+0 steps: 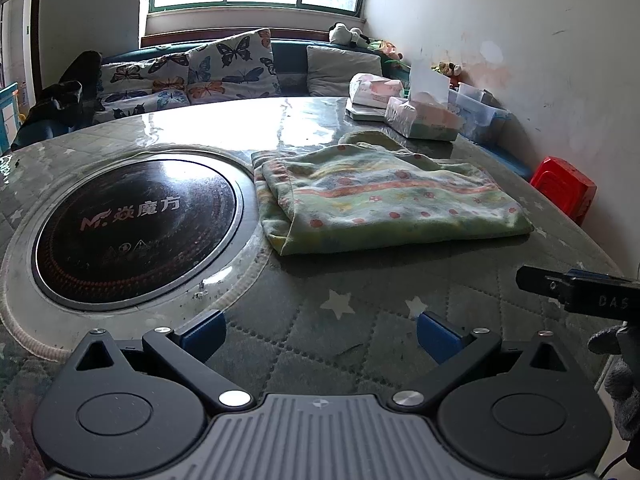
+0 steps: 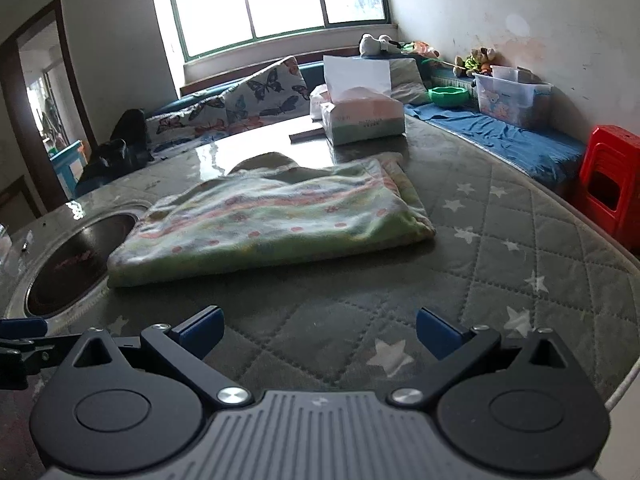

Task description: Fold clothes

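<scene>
A green patterned garment (image 1: 384,196) lies folded flat on the quilted star-print table cover (image 1: 320,344), just right of the round black cooktop (image 1: 136,228). In the right wrist view the same garment (image 2: 272,220) lies ahead and slightly left. My left gripper (image 1: 320,334) is open over bare cover, well short of the garment's near edge, with nothing between its blue pads. My right gripper (image 2: 320,332) is open too, empty, hovering short of the garment. The right gripper's black finger (image 1: 572,290) shows at the right edge of the left wrist view.
Tissue boxes (image 1: 420,114) (image 2: 360,114) stand on the table behind the garment. A red plastic stool (image 2: 612,184) sits past the table's right edge. A sofa with butterfly cushions (image 1: 188,76) lines the far side, and a clear storage bin (image 2: 508,96) rests on a blue cloth.
</scene>
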Demonstrator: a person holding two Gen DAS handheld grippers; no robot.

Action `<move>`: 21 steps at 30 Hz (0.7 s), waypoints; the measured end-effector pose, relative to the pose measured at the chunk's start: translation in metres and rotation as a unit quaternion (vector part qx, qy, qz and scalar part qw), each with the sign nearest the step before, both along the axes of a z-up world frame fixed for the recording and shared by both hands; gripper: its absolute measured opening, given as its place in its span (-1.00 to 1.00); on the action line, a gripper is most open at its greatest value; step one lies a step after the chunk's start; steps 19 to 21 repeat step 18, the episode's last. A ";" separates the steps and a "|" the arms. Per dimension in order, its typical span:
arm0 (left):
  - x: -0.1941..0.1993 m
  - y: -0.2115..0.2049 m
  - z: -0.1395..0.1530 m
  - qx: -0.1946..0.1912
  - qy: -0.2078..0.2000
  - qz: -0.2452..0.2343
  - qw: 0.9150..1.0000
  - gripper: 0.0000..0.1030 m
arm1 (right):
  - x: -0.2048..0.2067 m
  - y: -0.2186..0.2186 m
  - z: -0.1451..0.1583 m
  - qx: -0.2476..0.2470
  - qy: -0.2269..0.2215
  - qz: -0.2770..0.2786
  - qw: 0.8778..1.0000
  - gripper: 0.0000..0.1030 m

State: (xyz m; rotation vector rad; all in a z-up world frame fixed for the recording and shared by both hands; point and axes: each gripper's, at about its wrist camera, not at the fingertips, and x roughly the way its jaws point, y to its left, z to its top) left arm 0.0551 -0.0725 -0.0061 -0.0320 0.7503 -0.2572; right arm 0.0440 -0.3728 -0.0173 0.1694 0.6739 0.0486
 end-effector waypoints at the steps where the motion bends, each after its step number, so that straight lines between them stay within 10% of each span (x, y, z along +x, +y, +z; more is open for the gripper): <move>1: -0.001 0.000 0.000 0.000 0.000 0.000 1.000 1.00 | 0.000 0.000 0.000 -0.001 0.001 0.000 1.000 1.00; 21: -0.008 -0.005 -0.001 0.004 0.004 -0.002 1.000 1.00 | -0.009 0.005 0.002 -0.004 -0.001 0.008 1.000 1.00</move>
